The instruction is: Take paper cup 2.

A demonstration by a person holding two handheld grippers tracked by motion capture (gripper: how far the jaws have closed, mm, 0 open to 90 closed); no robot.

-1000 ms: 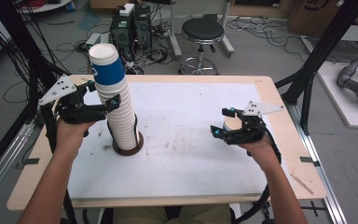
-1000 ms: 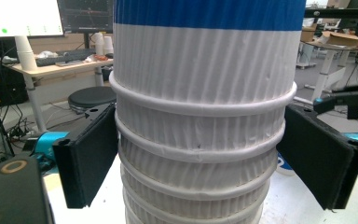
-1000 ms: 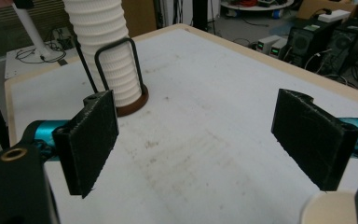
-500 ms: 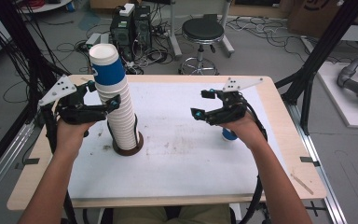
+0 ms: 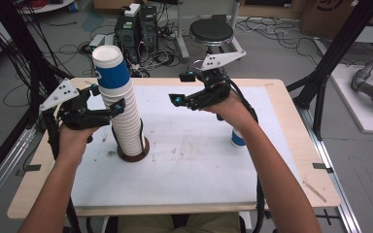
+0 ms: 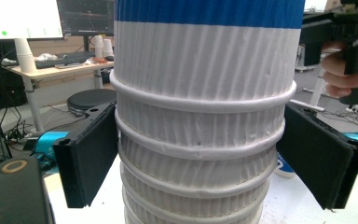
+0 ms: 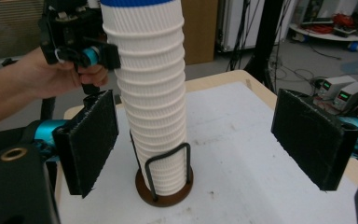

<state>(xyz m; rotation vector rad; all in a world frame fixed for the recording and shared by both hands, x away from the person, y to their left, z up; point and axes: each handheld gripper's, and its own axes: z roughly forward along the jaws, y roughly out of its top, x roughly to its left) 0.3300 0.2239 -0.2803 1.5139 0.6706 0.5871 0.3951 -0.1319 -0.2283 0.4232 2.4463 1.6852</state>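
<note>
Change: right fingers (image 5: 180, 88) leave cup (image 5: 238, 138) standing on counter (image 5: 291, 160), now behind them, and come back open toward stack (image 5: 126, 121) | left fingers (image 5: 108, 100) clamp stack | next cup due.

Black round stool (image 5: 211, 31) beyond table (image 5: 291, 104); computer tower (image 5: 135, 24) and tangled cables (image 5: 85, 46) on floor.

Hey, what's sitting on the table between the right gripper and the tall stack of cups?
Nothing: in the right gripper view, bare white table separates the right gripper from the cup stack. The high view shows likewise.
</note>
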